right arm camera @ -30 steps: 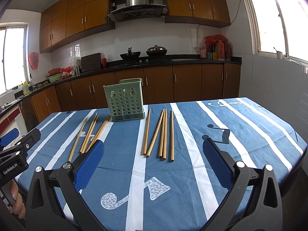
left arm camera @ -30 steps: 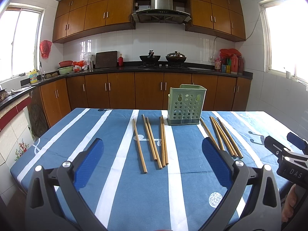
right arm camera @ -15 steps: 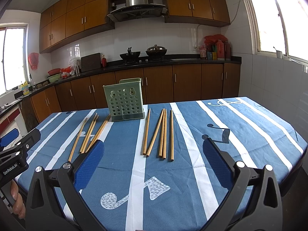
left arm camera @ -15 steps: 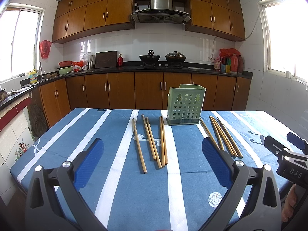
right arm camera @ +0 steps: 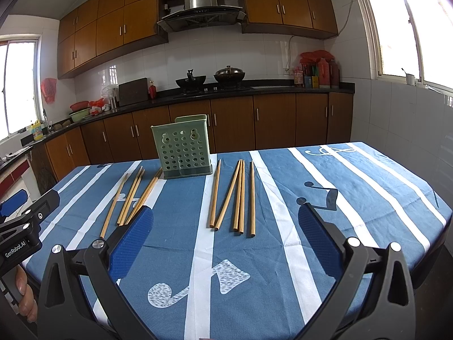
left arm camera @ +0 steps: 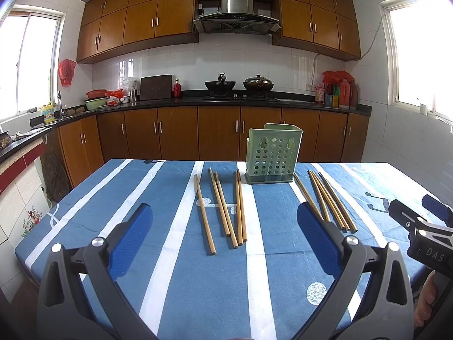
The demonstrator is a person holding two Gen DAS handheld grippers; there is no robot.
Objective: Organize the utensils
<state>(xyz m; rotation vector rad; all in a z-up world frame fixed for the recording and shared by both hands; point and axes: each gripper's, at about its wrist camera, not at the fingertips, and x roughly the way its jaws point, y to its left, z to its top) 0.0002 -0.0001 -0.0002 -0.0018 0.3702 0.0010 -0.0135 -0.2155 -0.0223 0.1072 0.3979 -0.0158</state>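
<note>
Not started imo: both chopstick groups lie on table either side of green holder, left claw & right claw wide, holding nothing.

Two woks on the stove; range hood above

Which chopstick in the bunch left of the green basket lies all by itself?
The leftmost chopstick, on the white stripe. It lies apart with a clear gap, while the other four sit in close pairs left of the green basket.
</note>
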